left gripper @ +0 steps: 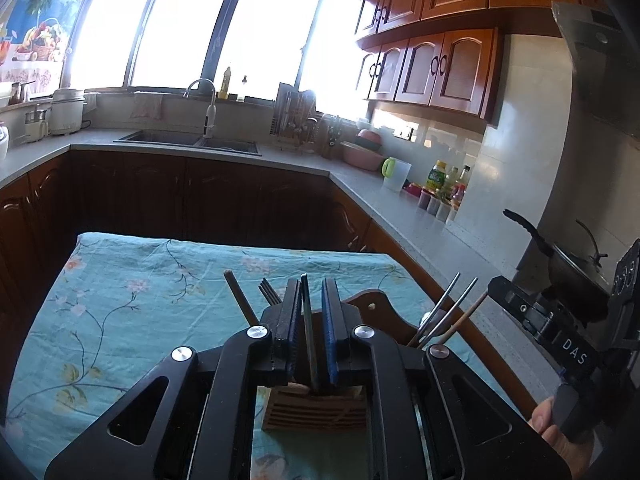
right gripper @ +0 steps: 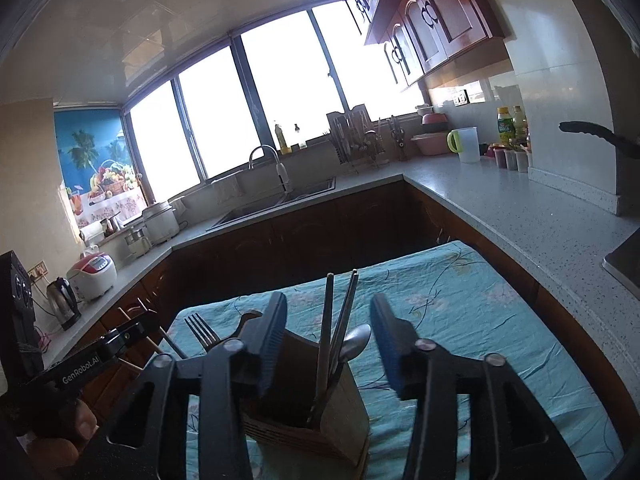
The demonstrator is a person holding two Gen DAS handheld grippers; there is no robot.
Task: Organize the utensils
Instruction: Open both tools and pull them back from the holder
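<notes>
So the wooden utensil holder [right gripper: 304,412] sits on the worktop [right gripper: 480,320], which is covered by a teal cloth with a floral print. It's a brown box-shaped caddy with horizontal slats on its lower front and a taller shaped back panel with a small hole in it [left gripper: 370,304].

In the right wrist view, the right claw [right gripper: 328,344] is spread wide with the holder's top sitting between the two fingers, not touching anything as far as the view shows. Standing in that compartment are two metal chopsticks [right gripper: 334,328] leaning toward 12 to 1 o'clock, plus a metal spoon [right gripper: 356,344] with its bowl up, tilted toward 2 o'clock. A fork [right gripper: 202,330] pokes up at about 10 o'clock from the holder, tines up, and part of it is hidden behind the left finger.

From the left wrist view, the left claw [left gripper: 311,320] is nearly closed, pinching a thin dark flat utensil handle [left gripper: 309,340] that runs down into the holder right below it. Which utensil it is can't be told. At 11 o'clock from that claw there's a dark round-tipped stick [left gripper: 240,300] leaning left, and fork tines just beside the left finger. Over at 3 o'clock, the metal chopsticks and a wooden stick [left gripper: 468,316] fan out of the holder's other side.
</notes>
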